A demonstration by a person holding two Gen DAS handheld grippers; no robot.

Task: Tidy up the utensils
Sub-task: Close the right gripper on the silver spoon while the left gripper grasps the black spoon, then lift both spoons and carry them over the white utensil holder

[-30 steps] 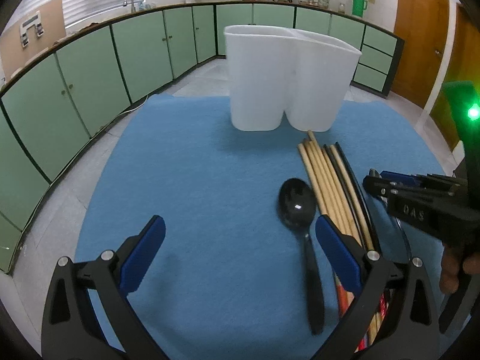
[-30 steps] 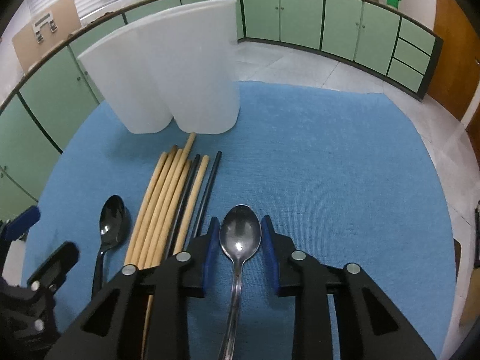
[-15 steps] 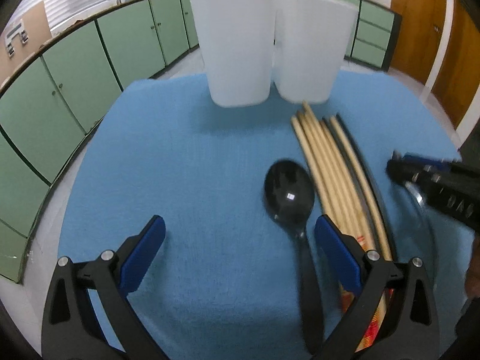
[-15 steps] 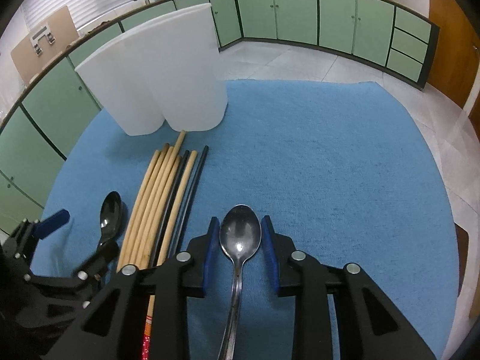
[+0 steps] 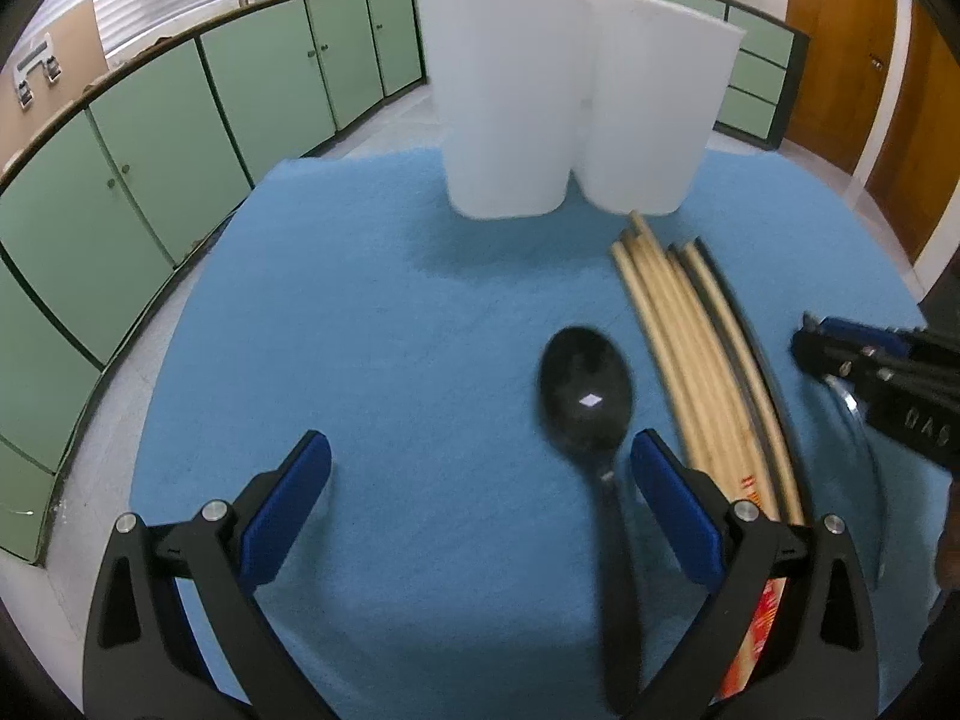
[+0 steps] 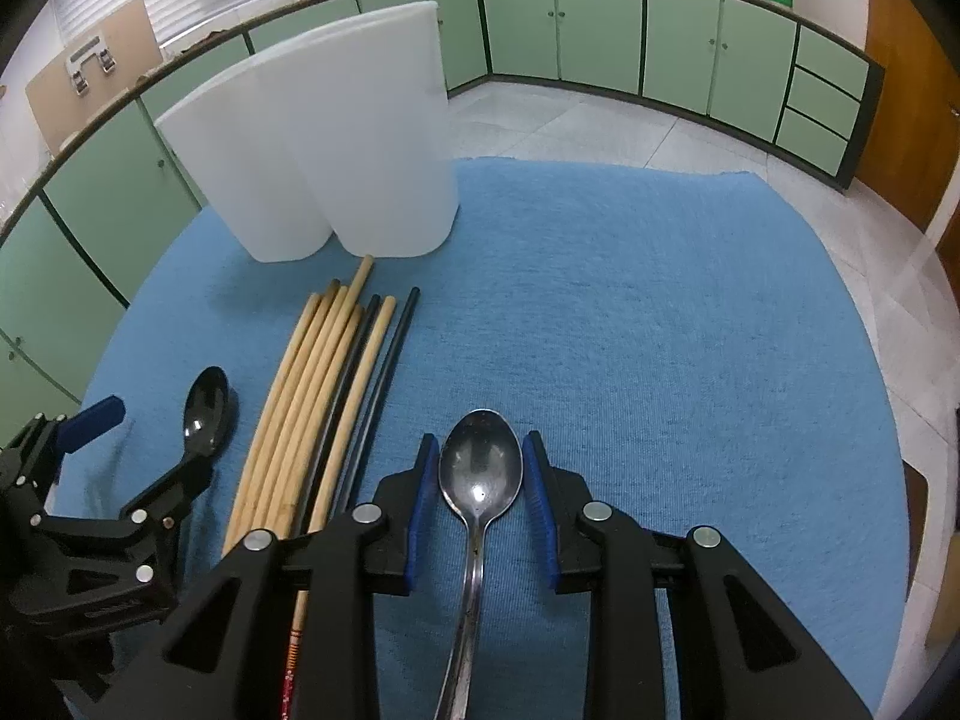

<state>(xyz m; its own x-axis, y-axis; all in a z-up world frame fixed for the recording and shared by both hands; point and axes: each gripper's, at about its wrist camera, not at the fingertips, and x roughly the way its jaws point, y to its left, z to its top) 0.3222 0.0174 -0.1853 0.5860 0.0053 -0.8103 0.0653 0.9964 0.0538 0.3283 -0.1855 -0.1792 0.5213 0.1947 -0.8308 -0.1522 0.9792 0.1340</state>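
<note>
A black spoon [image 5: 585, 396] lies on the blue mat [image 5: 360, 330], bowl away from me, its handle running just inside the right finger of my left gripper [image 5: 480, 480]. That gripper is open and wide, with nothing pressed. Right of the spoon lies a bundle of wooden and black chopsticks [image 5: 690, 348]. A white two-compartment holder [image 5: 570, 102] stands upright at the mat's far side. My right gripper [image 6: 480, 480] is shut on a silver spoon [image 6: 480, 474], pads against the sides of its bowl. The black spoon [image 6: 207, 408], the chopsticks [image 6: 318, 396] and the left gripper [image 6: 144, 450] show at its left.
The mat [image 6: 660, 330] covers a round table whose edge drops to a tiled floor [image 6: 570, 120]. Green cabinets [image 5: 150, 138] ring the room, and a wooden door [image 5: 840, 48] stands at the right. The right gripper [image 5: 870, 372] is close beside the chopsticks.
My left gripper has moved forward and down toward the black spoon, which now looks larger and sits by the right finger. The right gripper has stayed put with the silver spoon.
</note>
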